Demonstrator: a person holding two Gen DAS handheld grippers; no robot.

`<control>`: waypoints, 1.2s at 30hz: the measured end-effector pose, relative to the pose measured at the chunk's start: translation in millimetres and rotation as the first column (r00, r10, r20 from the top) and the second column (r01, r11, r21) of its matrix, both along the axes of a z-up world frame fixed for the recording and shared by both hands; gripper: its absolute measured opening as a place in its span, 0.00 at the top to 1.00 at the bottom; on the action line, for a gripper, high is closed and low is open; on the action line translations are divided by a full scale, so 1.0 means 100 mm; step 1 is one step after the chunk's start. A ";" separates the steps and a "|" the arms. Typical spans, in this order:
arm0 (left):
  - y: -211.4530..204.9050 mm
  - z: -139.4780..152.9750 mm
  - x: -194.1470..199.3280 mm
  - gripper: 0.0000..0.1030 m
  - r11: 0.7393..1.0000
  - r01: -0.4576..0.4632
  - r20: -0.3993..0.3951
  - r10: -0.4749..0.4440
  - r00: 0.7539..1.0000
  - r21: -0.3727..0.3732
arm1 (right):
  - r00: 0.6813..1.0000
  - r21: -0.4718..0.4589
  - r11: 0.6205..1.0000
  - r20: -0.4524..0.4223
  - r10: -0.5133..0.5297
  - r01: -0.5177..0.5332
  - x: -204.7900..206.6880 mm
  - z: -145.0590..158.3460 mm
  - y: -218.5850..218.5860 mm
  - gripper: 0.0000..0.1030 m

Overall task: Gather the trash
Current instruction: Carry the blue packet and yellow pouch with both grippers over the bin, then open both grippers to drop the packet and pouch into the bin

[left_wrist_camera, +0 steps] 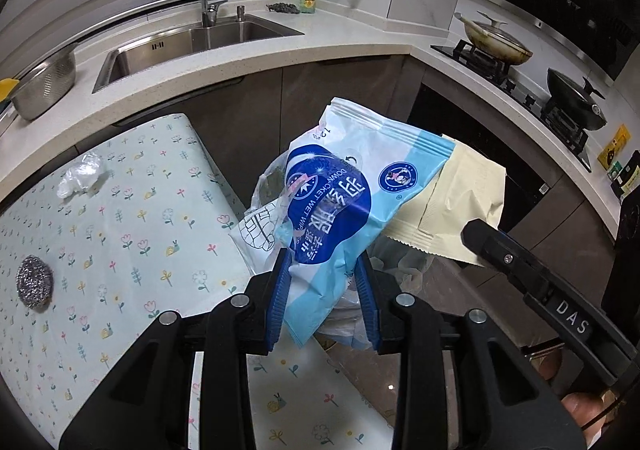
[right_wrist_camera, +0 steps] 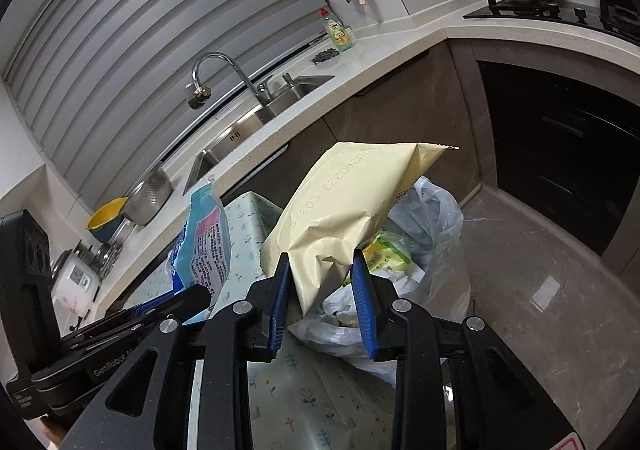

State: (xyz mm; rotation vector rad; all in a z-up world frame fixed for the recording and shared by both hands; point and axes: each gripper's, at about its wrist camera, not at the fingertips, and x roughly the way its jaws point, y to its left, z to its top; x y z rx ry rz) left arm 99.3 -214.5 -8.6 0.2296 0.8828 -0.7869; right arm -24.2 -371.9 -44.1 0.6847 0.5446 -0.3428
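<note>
Holding the blue wet-wipe packet clamped in the left fingers and the pale yellow pouch clamped in the right fingers, both hang above the open trash bag. Releasing too soon could drop either beside the bag's slack rim or onto the table.

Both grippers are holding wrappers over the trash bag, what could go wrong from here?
1. The bag already looks heaped; a dropped wrapper may slide off onto the floor.
2. The blue wrapper hangs partly over the table edge, so it could land there.
3. The yellow wrapper is pinched only at one end and might slip early.
</note>
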 end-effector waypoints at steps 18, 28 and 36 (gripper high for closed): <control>-0.33 -0.33 0.31 0.51 1.000 -0.010 -0.056 0.011 0.998 0.013 | 0.998 0.033 0.999 -0.070 0.003 -0.001 0.32 -0.31 -0.21 0.69; -0.04 -0.24 0.49 0.31 0.994 -0.102 -0.051 0.101 0.994 -0.026 | 0.998 0.018 1.000 -0.060 -0.007 0.008 0.39 -0.26 -0.17 0.55; 0.33 -0.15 0.56 0.19 0.983 -0.182 -0.033 0.181 0.983 -0.036 | 0.999 -0.002 1.000 -0.045 0.016 -0.017 0.43 -0.11 -0.02 0.53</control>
